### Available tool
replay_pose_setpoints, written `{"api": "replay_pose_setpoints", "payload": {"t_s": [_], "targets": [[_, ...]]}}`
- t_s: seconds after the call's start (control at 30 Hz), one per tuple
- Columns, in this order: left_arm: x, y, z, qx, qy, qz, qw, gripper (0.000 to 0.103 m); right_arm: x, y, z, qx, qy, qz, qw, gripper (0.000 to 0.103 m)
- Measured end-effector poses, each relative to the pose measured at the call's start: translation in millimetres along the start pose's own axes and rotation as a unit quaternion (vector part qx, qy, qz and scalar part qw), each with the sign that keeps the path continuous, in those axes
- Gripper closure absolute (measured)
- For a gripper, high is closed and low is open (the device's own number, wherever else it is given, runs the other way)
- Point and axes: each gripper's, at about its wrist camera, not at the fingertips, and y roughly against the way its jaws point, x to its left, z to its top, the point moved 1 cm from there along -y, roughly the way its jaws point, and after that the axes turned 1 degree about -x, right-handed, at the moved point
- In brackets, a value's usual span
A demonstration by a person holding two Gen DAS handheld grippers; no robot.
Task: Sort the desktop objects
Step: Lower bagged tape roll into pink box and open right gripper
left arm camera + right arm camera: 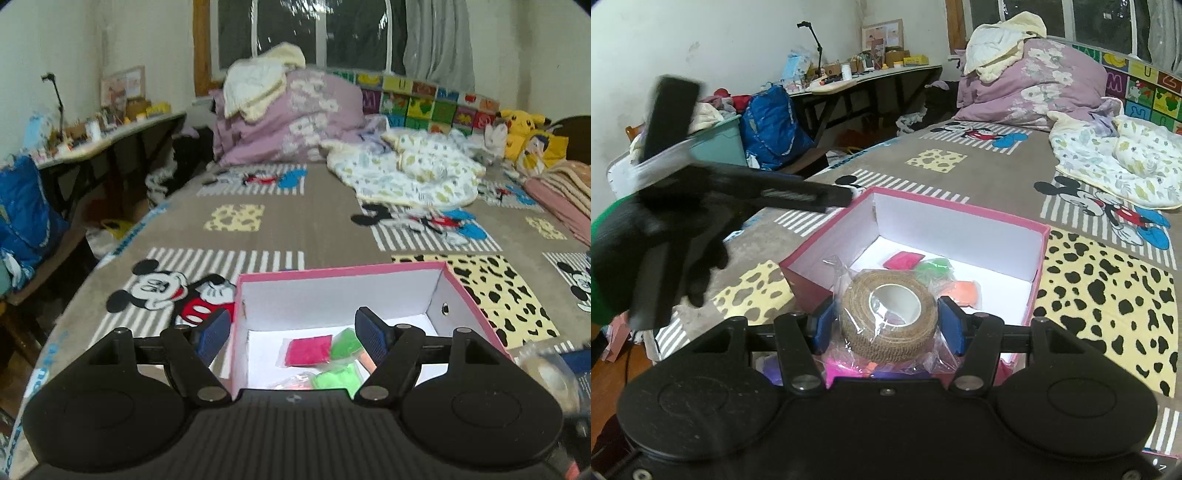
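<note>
My right gripper [886, 326] has its fingers clenched on a roll of brown bandage [889, 320] sealed in a clear plastic wrapper, the blue pads pressed against either side of the roll. I am holding it over the near edge of the pink box [1043, 236], which sits open on the bed [894, 181], its white inside facing up. Inside the box I can see small packets lying on the floor of it: a pink packet [903, 260], a green packet [932, 269] just beside it and an orange packet [962, 291] closer to me. Below the roll there are more pink and purple bits, but they are too hidden by the gripper body to name. My left gripper [293, 334] has its fingers released, spread wide with nothing between them, and it hangs over the left near corner of the same box [236, 295], one finger outside the wall and the other above the inside. Through that camera the pink packet [308, 350] lies flat, with green packets [345, 343] next to it. From the right camera the left gripper shows as a blurred black shape [738, 192] at the left, held by a gloved hand [665, 236] with a green sleeve. The bed cover carries cartoon mouse prints.
</note>
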Motion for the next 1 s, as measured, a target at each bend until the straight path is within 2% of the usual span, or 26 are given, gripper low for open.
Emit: {"api": "replay_pose_setpoints", "payload": {"t_s": [0.23,0.53,0.77,1.0], "targets": [[4.1,34.3,-41.8,-0.012,0.014,-0.005,0.9998,0.029,-1.1,-7.8,1.5,0.006,-0.002,-0.01,1.0,0.046],[-2.4,58.2,-124.7,0.016,0.051,-0.024,0.9983,0.029,4.6,-25.2,5.2,0.015,0.006,-0.015,1.0,0.046],[-11.0,65.8,-145.0,0.024,0.048,-0.045,0.9975,0.029,-3.7,-39.7,8.8,0.016,-0.016,-0.029,0.999,0.045],[2.3,58.5,-159.8,0.029,0.062,-0.054,0.9962,0.029,0.7,-52.6,15.7,0.01,-0.005,-0.056,0.998,0.045]]}}
